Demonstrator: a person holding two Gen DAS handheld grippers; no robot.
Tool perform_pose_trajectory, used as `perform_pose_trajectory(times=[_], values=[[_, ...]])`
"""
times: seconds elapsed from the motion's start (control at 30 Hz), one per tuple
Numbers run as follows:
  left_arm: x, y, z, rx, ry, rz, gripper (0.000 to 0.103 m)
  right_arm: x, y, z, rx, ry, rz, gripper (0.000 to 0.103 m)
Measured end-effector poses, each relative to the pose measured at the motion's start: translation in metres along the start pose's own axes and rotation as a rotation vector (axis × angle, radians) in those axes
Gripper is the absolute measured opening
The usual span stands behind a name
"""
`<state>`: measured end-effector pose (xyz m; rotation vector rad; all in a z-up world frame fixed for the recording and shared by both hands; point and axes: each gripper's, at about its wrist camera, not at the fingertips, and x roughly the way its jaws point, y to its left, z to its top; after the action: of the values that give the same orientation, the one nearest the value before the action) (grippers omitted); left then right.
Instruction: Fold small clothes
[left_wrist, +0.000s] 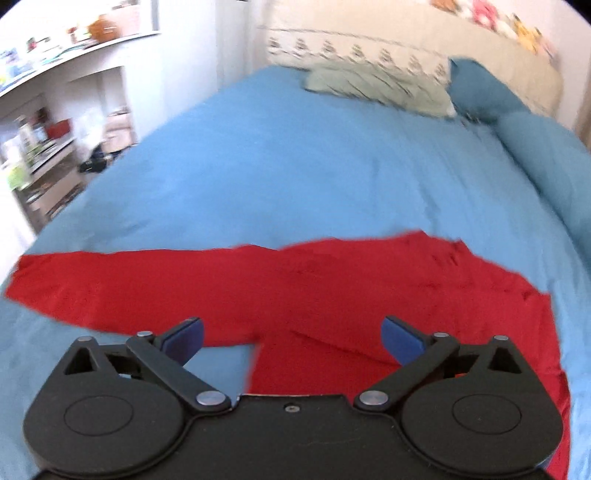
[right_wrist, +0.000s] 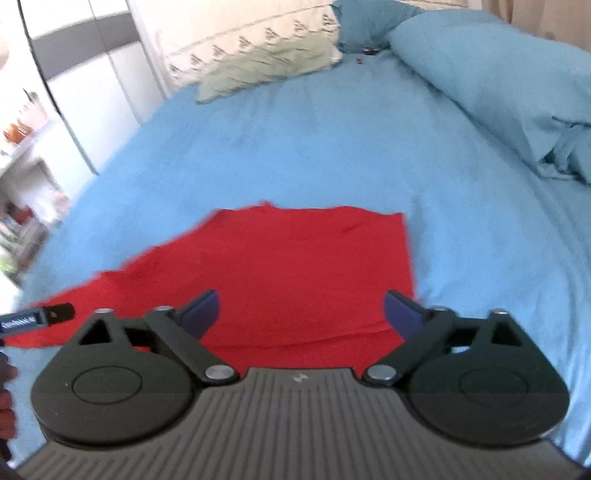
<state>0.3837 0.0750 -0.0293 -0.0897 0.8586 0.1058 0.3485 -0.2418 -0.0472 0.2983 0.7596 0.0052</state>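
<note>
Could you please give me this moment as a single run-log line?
left gripper: open, empty | right gripper: open, empty | red garment: spread on bed, unfolded

Red garment (left_wrist: 332, 288): plain bright red fabric, spread flat on the blue bed sheet (left_wrist: 295, 166). One long narrow section extends toward the left edge of the bed; the wider section lies to the right, with shallow creases. In the right wrist view its far right corner (right_wrist: 400, 218) is square
</note>
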Motion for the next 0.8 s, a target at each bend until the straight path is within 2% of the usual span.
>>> perform_pose_trajectory(times=[0.1, 0.23, 0.33, 0.47, 0.57, 0.6, 0.63, 0.7, 0.8], values=[[-0.010, 0.044, 0.006, -0.073, -0.001, 0.038, 0.103, -0.022, 0.027, -0.005, 0.047, 0.006, 0.045, 0.103], [-0.008, 0.110, 0.006, -0.209, 0.023, 0.059, 0.103, -0.038, 0.079, -0.019, -0.041, -0.026, -0.009, 0.103], [-0.005, 0.156, 0.004, -0.260, 0.017, 0.073, 0.103, -0.035, 0.125, -0.032, -0.128, -0.021, -0.067, 0.103], [0.017, 0.213, 0.002, -0.321, 0.033, 0.098, 0.103, -0.015, 0.167, -0.053, -0.048, 0.043, -0.009, 0.103], [0.035, 0.253, -0.003, -0.393, 0.034, 0.096, 0.102, 0.007, 0.191, -0.067, 0.011, 0.072, 0.000, 0.103], [0.042, 0.265, -0.005, -0.412, 0.035, 0.105, 0.098, 0.014, 0.200, -0.071, 0.016, 0.079, -0.011, 0.103], [0.049, 0.275, -0.006, -0.427, 0.038, 0.124, 0.088, 0.022, 0.205, -0.073, 0.018, 0.084, -0.018, 0.103], [0.065, 0.295, -0.009, -0.461, 0.056, 0.126, 0.079, 0.039, 0.222, -0.081, 0.005, 0.105, -0.033, 0.103], [0.084, 0.322, -0.012, -0.499, 0.072, 0.141, 0.073, 0.059, 0.241, -0.087, -0.020, 0.127, -0.050, 0.103]])
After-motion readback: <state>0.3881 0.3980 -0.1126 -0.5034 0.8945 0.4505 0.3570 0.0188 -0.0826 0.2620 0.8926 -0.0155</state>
